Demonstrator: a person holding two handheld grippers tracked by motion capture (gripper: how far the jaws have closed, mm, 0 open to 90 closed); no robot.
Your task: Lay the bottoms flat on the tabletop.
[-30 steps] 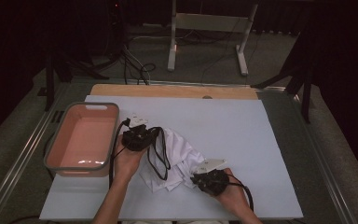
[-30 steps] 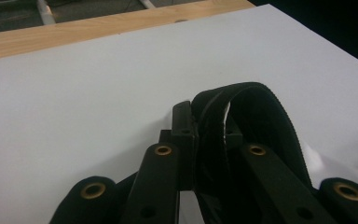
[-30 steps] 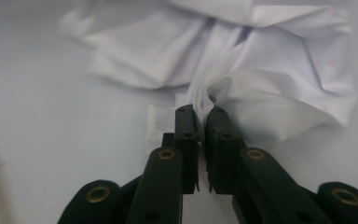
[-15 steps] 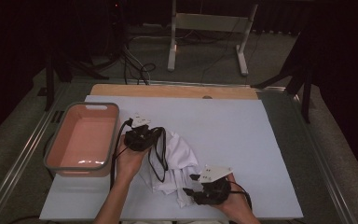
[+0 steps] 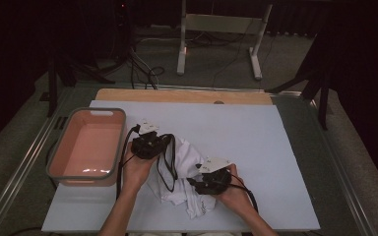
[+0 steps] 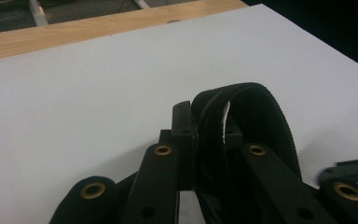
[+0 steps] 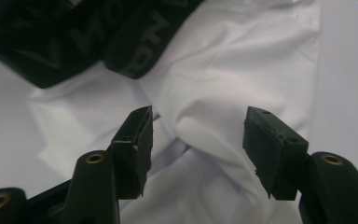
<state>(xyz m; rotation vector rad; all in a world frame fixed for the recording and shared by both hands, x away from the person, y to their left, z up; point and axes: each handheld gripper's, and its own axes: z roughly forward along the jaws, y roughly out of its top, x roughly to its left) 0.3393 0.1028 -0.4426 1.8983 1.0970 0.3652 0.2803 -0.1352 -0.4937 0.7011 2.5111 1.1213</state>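
Our right gripper (image 7: 196,149) has just been opening: its jaws now stand apart over a raised fold of the white garment (image 5: 187,182), with cloth lying between them but neither pad pressing on it. In the high view that gripper (image 5: 193,183) has slid a little toward the lower centre of the frame since a second ago, so we judge that it has let go of one spot and is lining up a fresh grip for the next fold or pull.

Our left gripper (image 5: 156,142) has kept its place left of centre, jaws together and clamped on the black band (image 6: 256,116) that trims the garment; the band loops up between the jaws in the left gripper view.

The garment lies crumpled at lower centre of the white table (image 5: 275,147), between the two hands, white with a black printed band; it may be a pair of shorts, but the bunching hides its shape. The pink tub (image 5: 59,152) stands apart at the left.
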